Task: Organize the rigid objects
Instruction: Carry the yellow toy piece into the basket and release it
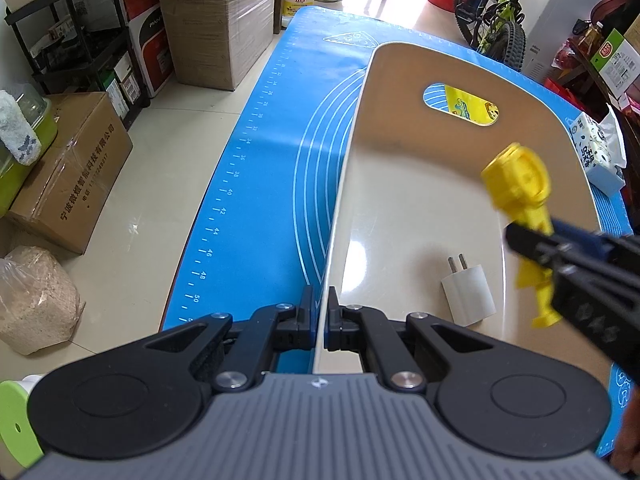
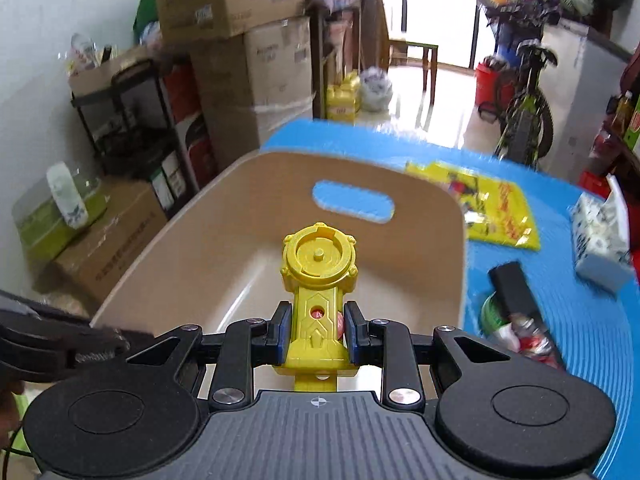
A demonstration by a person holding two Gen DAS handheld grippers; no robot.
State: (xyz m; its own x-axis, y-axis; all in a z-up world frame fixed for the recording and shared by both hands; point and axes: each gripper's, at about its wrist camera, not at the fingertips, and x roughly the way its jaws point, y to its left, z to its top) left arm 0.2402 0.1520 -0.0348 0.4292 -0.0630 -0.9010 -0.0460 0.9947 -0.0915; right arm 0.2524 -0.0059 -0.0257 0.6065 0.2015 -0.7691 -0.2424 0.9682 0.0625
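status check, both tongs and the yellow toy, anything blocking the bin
Left tongs shut on bin rim. Right tongs shut on yellow toy, over the bin. White charger lies inside; drop spot looks clear.

Yellow toy (image 2: 318, 280); beige bin (image 1: 400, 200); white charger (image 1: 468, 296); blue mat (image 1: 272, 160) patterned with white rulings and arcs; black grippers.
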